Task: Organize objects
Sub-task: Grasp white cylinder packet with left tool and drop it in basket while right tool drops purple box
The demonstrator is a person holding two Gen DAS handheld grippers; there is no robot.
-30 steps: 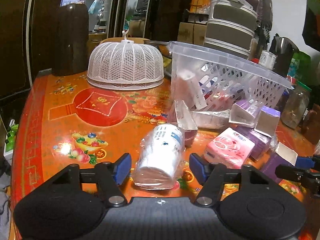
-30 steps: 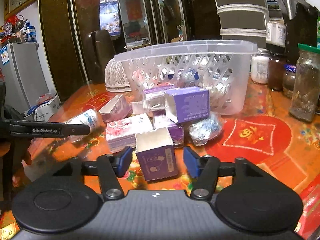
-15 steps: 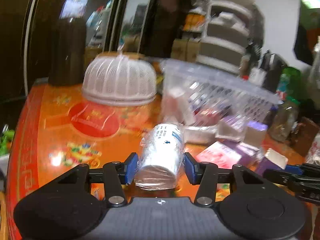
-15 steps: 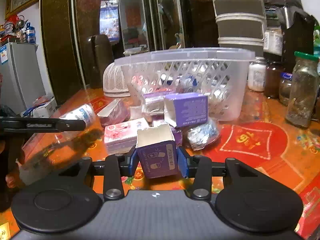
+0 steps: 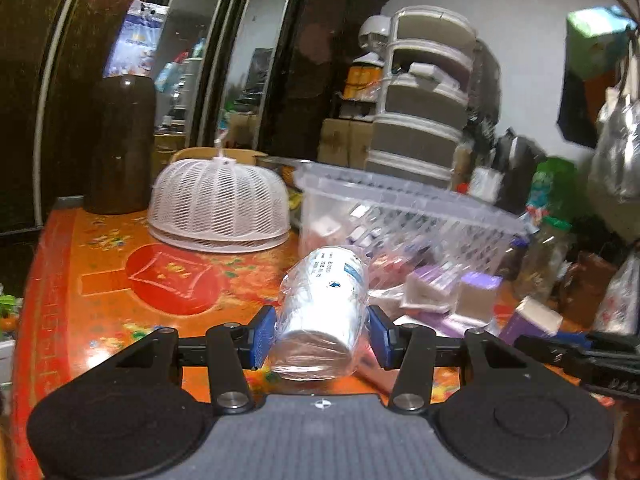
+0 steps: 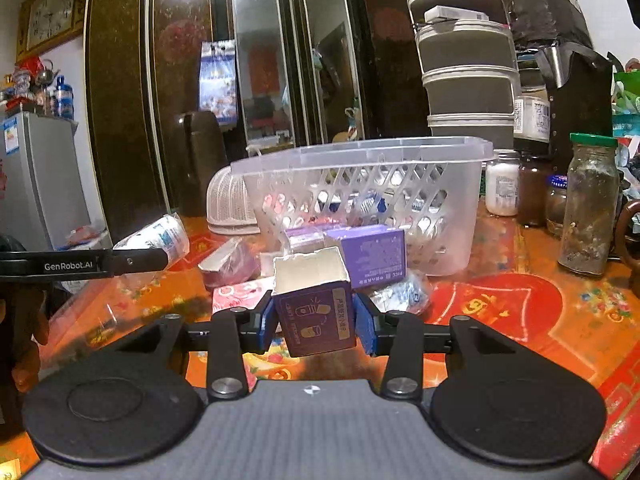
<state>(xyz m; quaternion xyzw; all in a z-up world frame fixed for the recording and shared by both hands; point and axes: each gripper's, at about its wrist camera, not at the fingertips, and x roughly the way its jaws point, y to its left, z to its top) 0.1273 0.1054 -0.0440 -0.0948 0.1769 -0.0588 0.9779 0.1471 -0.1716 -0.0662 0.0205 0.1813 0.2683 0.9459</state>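
Both our grippers have just closed and lifted, the left gripper [image 5: 321, 336] pinching the wrapped roll [image 5: 322, 312] and the right gripper [image 6: 315, 322] pinching the purple box [image 6: 314, 304], so we reckon both go into the basket [image 6: 360, 156] next.

Table [image 6: 540, 320]: orange-red cloth with flower print.
Far left: white mesh dome [image 5: 218, 208]; dark flask [image 5: 120, 144] behind it.
Middle: clear basket [image 6: 360, 200].
Near basket: purple box [image 6: 370, 256], pink pack [image 6: 236, 292], foil packet [image 6: 400, 292], all crowded together.
Far right: jars [image 6: 588, 204], white bottle [image 6: 502, 188].
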